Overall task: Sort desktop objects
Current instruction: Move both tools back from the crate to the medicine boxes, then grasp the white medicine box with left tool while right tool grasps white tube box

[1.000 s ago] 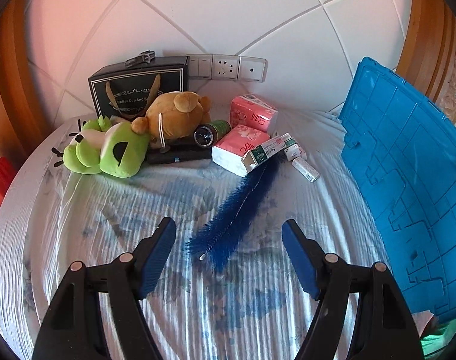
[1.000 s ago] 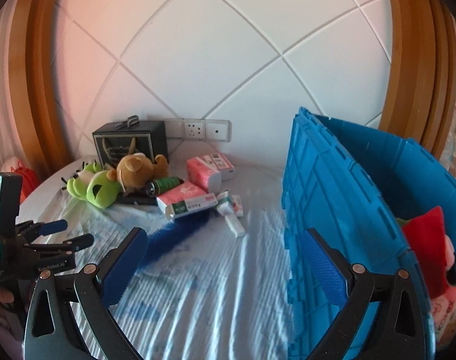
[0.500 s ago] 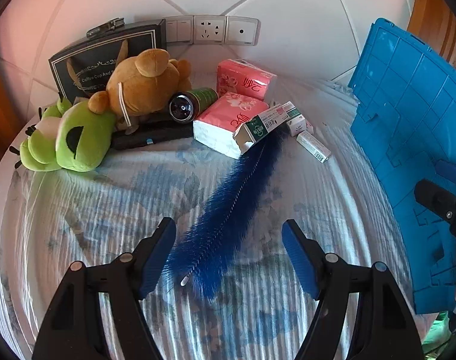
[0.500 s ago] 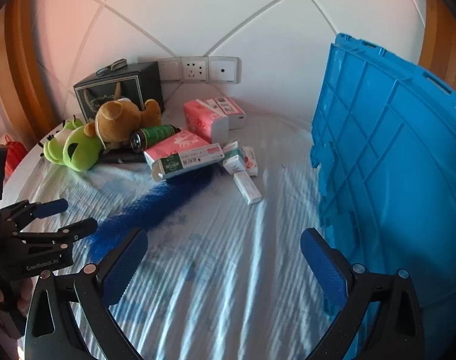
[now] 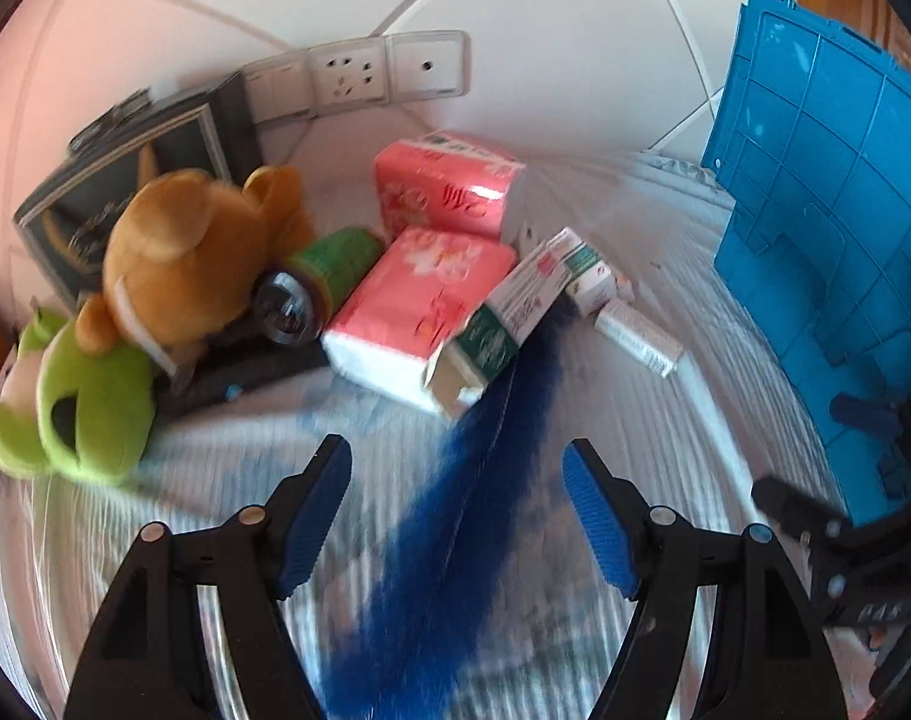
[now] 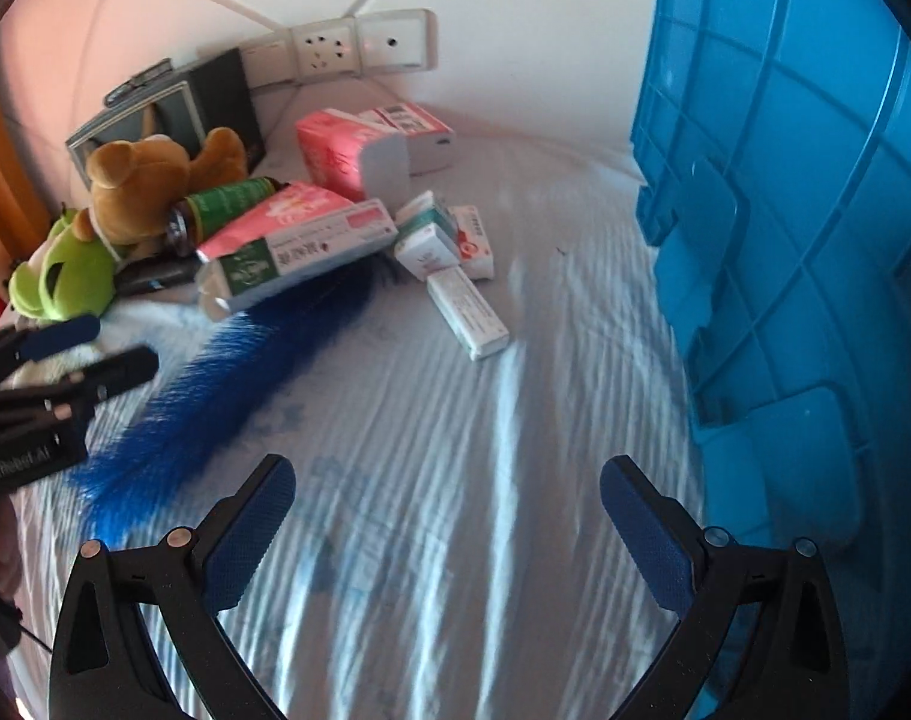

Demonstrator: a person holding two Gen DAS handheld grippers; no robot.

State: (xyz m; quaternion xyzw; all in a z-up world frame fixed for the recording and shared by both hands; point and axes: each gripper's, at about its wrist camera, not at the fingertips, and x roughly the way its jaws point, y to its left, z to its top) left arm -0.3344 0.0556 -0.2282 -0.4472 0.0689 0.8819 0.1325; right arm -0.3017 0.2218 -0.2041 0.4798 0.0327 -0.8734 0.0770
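A long blue bristle brush (image 5: 455, 516) (image 6: 227, 384) lies on the striped cloth, its far end under a green-and-white carton (image 5: 503, 324) (image 6: 299, 255). My left gripper (image 5: 455, 468) hangs open just above the brush, one finger on each side of it, pads apart from it. My right gripper (image 6: 446, 486) is open over bare cloth, with nothing between its fingers. Behind lie two pink tissue packs (image 5: 419, 294) (image 6: 347, 150), a green can (image 5: 323, 270), a brown bear (image 5: 173, 264) (image 6: 149, 180), a green frog toy (image 5: 83, 408) (image 6: 59, 276) and small white boxes (image 6: 455, 276).
A big blue plastic crate (image 5: 827, 228) (image 6: 803, 240) stands on the right, close to my right gripper. A dark gift box (image 5: 131, 180) leans on the white wall under wall sockets (image 5: 365, 72). A black flat case (image 5: 245, 372) lies under the bear.
Both grippers have come down and forward toward the pile. The brush now runs between my left fingers, and the crate fills more of the right wrist view.
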